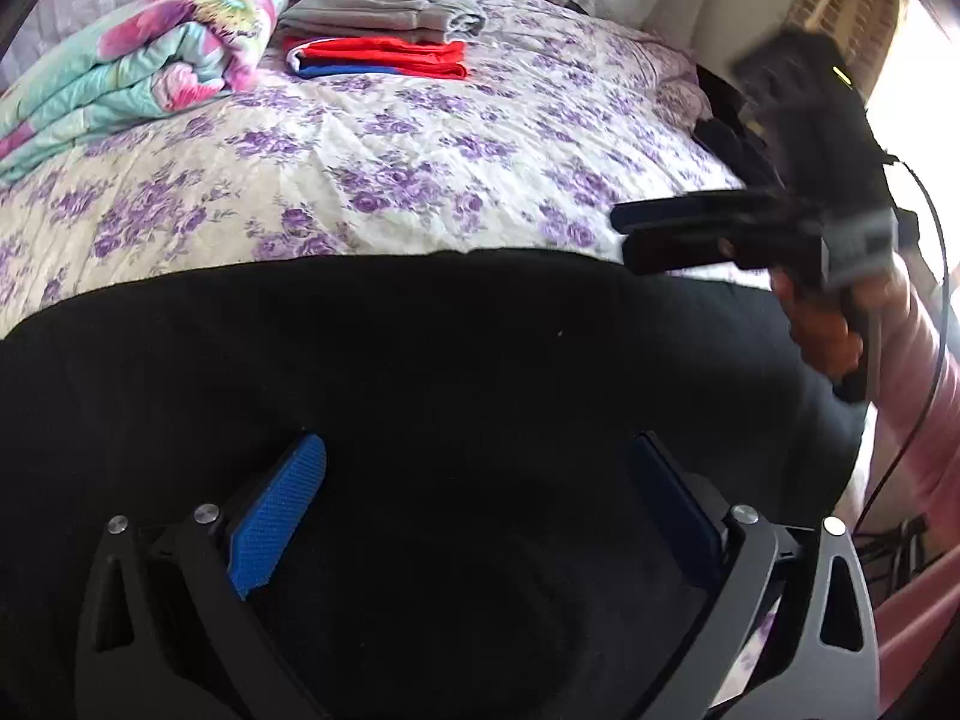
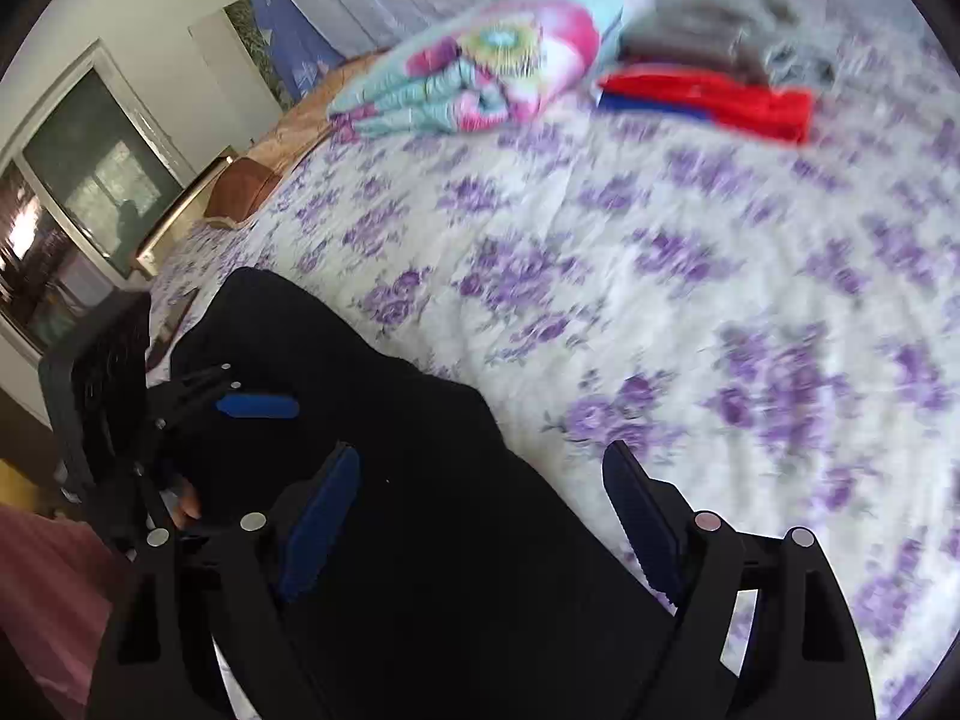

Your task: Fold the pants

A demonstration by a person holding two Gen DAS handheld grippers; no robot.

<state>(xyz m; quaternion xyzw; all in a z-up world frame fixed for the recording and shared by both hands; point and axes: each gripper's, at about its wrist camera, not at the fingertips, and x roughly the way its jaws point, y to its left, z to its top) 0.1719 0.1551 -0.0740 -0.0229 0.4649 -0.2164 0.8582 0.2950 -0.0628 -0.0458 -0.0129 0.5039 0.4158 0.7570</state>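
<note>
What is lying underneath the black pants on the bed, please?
The black pants lie on the purple-flowered bedspread, which shows all around them. Whatever is directly beneath the fabric is covered and cannot be seen.

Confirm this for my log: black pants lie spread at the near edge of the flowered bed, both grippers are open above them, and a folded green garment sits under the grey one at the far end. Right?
Not quite. The garment under the grey one is red with blue, not green, as the left wrist view shows. The black pants do lie at the bed's near edge, with the left gripper and right gripper open above them.
</note>
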